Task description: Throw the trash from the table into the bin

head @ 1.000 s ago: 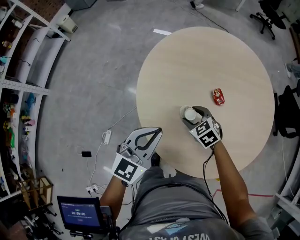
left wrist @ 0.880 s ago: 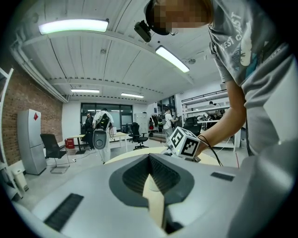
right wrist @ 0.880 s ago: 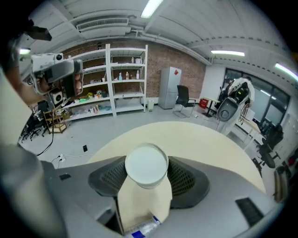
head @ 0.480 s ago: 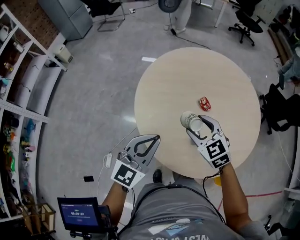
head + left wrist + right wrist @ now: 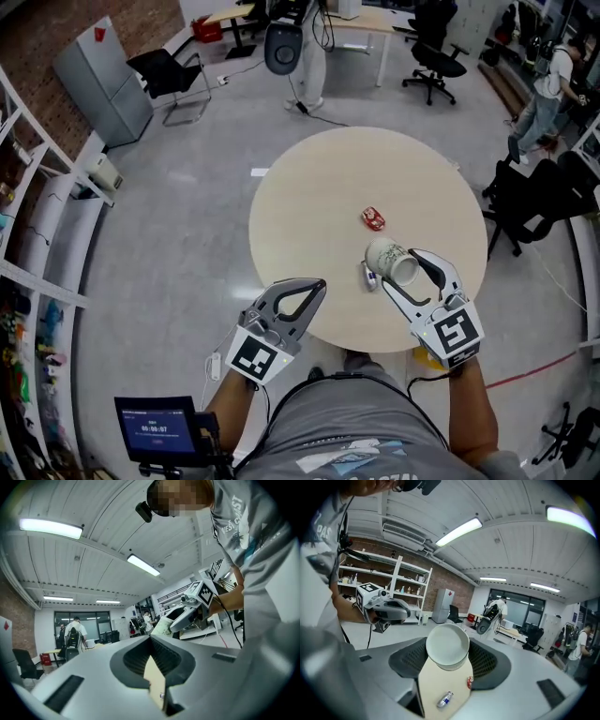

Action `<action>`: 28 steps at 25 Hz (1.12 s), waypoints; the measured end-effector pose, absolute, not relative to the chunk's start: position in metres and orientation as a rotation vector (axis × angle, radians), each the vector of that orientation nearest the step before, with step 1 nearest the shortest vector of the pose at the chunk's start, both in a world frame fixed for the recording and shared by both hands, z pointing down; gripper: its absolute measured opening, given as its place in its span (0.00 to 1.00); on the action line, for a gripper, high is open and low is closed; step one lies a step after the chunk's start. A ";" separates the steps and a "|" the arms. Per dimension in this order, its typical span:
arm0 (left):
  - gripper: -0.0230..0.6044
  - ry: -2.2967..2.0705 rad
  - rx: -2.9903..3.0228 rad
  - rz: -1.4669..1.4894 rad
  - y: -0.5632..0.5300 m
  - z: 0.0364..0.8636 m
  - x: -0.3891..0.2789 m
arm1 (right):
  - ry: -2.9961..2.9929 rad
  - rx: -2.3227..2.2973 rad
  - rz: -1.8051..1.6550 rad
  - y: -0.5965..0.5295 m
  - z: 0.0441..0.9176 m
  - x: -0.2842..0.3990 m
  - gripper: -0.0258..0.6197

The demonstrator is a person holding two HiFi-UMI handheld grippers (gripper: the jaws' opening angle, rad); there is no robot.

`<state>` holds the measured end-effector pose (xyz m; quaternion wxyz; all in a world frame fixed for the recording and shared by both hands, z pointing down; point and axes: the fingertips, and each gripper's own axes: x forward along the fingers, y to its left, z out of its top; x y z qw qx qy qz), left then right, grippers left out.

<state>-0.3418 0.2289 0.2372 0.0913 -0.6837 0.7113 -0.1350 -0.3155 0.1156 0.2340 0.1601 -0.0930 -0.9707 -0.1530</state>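
1. While the right gripper (image 5: 401, 270) hangs over the near part of the round tabletop (image 5: 319, 178), its fingers are clamped on a white paper cup (image 5: 447, 645), one finger against each side of the cup's wall.
2. Held this way, the cup lies on its side, raised off the tabletop, with its open mouth facing back toward the gripper.
3. Off the near left edge of the tabletop, over the grey floor (image 5: 178, 216), the left gripper (image 5: 317, 286) has its fingers closed together, tips meeting, with nothing between them.
4. Two pieces of trash lie on the tabletop. A small crumpled red item (image 5: 373, 218) sits near the middle, beyond the cup. A small blue-and-silver can (image 5: 369, 276) lies on its side and, in the head view, appears just beside the cup at its left.
5. Both pieces also show in the right gripper view, below the cup, in the gap between the fingers.
6. White shelving (image 5: 37, 244) lines the left side of the room.
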 end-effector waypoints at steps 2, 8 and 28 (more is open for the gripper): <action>0.10 2.053 -2.050 -0.394 0.226 0.231 -0.328 | -2.802 -0.212 -0.450 0.116 0.221 -0.294 0.46; 0.10 1.868 -2.128 -0.379 0.213 0.211 -0.290 | -2.877 -0.027 -0.502 0.114 0.188 -0.226 0.46; 0.10 1.361 -2.478 -0.339 0.058 0.223 -0.088 | -2.796 0.558 -0.152 0.002 0.216 0.028 0.46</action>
